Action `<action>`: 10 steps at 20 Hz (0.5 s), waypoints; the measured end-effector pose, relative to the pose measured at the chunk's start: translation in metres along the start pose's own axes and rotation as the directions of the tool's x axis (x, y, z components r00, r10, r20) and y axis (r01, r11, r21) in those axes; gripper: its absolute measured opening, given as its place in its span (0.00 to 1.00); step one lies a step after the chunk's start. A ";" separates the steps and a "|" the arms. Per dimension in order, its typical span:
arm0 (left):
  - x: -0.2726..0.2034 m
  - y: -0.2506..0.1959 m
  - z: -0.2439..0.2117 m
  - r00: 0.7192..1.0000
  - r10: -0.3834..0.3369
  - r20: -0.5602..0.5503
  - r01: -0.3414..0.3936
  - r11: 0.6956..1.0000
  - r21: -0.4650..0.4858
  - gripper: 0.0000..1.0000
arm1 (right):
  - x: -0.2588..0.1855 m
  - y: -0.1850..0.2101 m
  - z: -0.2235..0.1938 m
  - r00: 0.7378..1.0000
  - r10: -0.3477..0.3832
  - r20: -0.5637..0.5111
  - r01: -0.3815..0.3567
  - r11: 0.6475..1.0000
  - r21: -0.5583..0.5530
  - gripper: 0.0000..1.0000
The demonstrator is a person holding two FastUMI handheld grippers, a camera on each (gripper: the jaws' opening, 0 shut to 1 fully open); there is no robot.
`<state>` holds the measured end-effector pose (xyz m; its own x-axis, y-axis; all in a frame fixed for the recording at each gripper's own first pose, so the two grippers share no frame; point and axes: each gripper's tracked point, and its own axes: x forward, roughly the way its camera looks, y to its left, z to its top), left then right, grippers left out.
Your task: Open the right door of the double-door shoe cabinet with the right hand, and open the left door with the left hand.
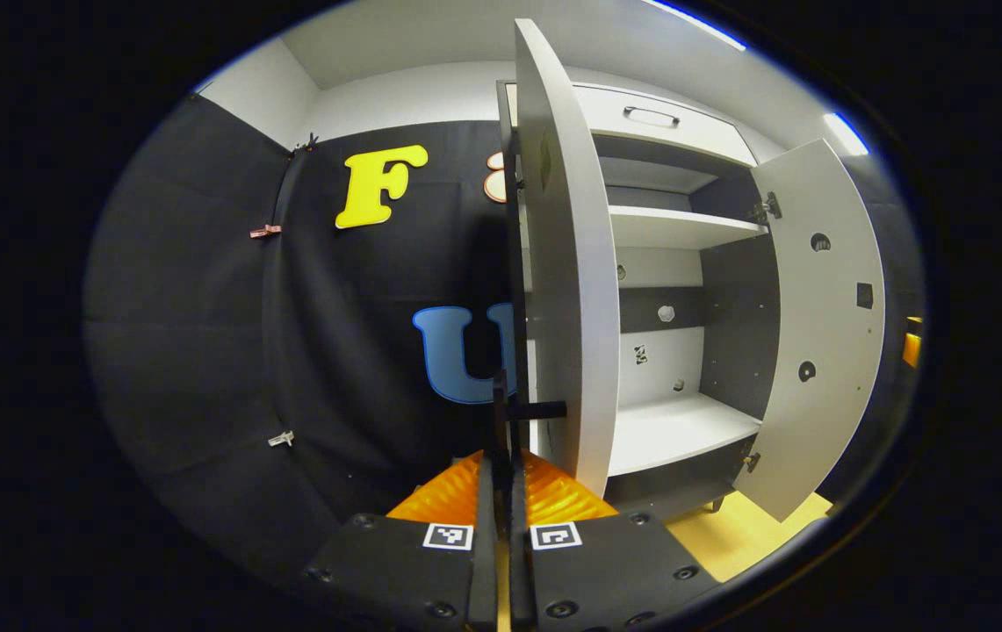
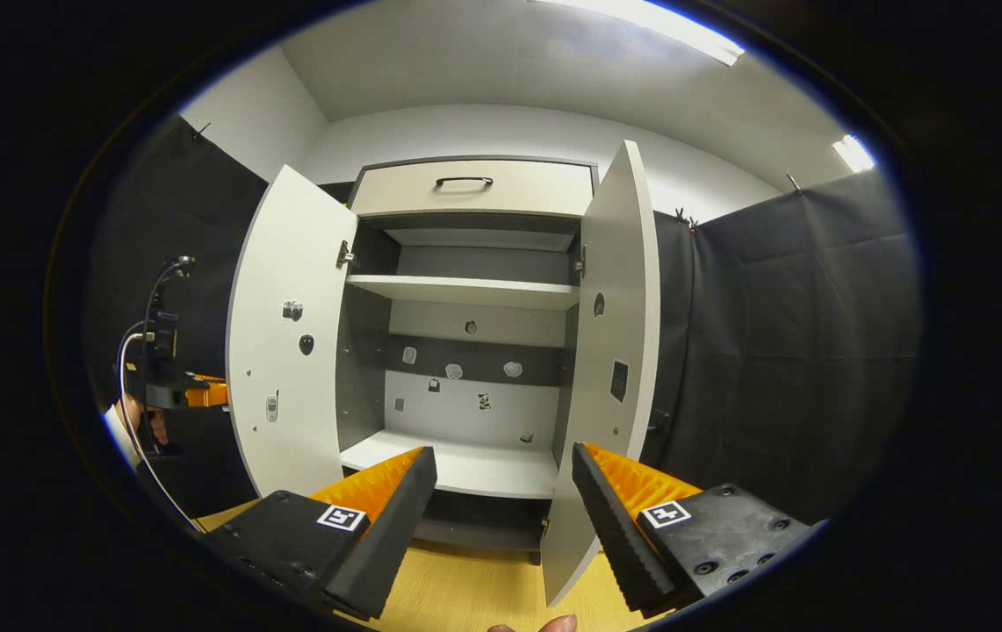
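Note:
The shoe cabinet (image 2: 465,465) is white and grey, and both of its doors stand swung out. In the left gripper view the left door (image 1: 562,263) shows edge-on right ahead, with its dark handle (image 1: 540,410) sticking out toward my left gripper (image 1: 501,395), whose fingers are pressed together on the handle. In the right gripper view, the left gripper (image 2: 171,391) sits behind the left door (image 2: 285,351), held by a hand. My right gripper (image 2: 502,456) is open and holds nothing, a short way back from the cabinet. The right door (image 2: 619,307) is just beyond its right finger.
Above the doors is a closed drawer (image 2: 474,189) with a dark handle. Inside, two white shelves (image 2: 465,290) are bare. Yellow wooden floor (image 2: 465,588) runs in front of the cabinet. Black cloth walls stand on both sides. A fingertip (image 2: 544,625) shows at the bottom edge.

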<state>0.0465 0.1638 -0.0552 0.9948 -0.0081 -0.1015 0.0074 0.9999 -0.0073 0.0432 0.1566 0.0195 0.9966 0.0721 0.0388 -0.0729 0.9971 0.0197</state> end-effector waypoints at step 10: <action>-0.038 0.009 0.006 0.999 0.049 0.015 -0.048 0.998 -0.034 0.10 | -0.004 -0.003 -0.001 1.000 -0.008 -0.007 0.008 1.000 0.020 0.98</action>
<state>0.0093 0.1732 -0.0454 0.9954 0.0407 -0.0872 -0.0439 0.9984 -0.0357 0.0390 0.1534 0.0181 0.9974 0.0640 0.0320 -0.0653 0.9970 0.0404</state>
